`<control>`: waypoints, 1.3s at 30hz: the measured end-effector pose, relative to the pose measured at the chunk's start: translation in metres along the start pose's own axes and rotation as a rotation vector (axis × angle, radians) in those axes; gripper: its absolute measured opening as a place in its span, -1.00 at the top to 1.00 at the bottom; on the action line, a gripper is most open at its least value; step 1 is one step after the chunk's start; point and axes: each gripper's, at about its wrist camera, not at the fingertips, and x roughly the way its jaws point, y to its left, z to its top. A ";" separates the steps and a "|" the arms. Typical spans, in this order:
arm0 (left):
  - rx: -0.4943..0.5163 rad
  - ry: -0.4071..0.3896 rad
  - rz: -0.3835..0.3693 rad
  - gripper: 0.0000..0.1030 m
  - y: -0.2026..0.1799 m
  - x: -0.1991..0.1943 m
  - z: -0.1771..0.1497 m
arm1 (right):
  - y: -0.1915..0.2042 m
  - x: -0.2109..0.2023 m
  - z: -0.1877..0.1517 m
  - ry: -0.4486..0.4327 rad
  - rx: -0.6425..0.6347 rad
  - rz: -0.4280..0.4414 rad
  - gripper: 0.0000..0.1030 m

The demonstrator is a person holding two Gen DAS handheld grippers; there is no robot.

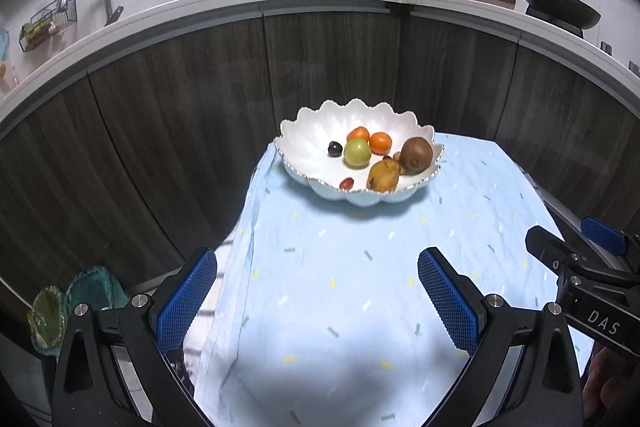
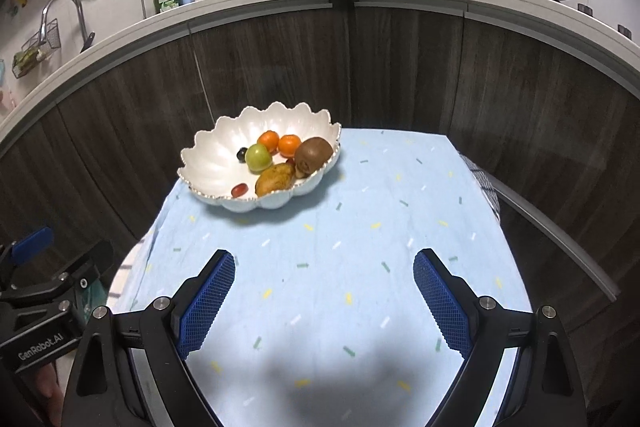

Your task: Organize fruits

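Beyond both tools (image 1: 316,301) (image 2: 324,301): fruit bowl (image 1: 312,135) (image 2: 216,151).

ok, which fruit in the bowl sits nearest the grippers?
The small red grape by the near rim of the white bowl, alone, in front of the yellowish-brown pear. The dark grape lies farther back.

A white scalloped bowl (image 1: 304,135) is sitting near the worktop's far left corner. Inside are lying two oranges (image 1: 379,142), a green fruit (image 1: 357,153), kiwi (image 1: 417,155), and pear (image 1: 384,176).
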 end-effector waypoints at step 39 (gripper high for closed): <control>0.013 -0.087 0.011 -0.99 -0.003 -0.064 -0.046 | -0.020 -0.069 -0.052 -0.063 0.053 -0.032 -0.94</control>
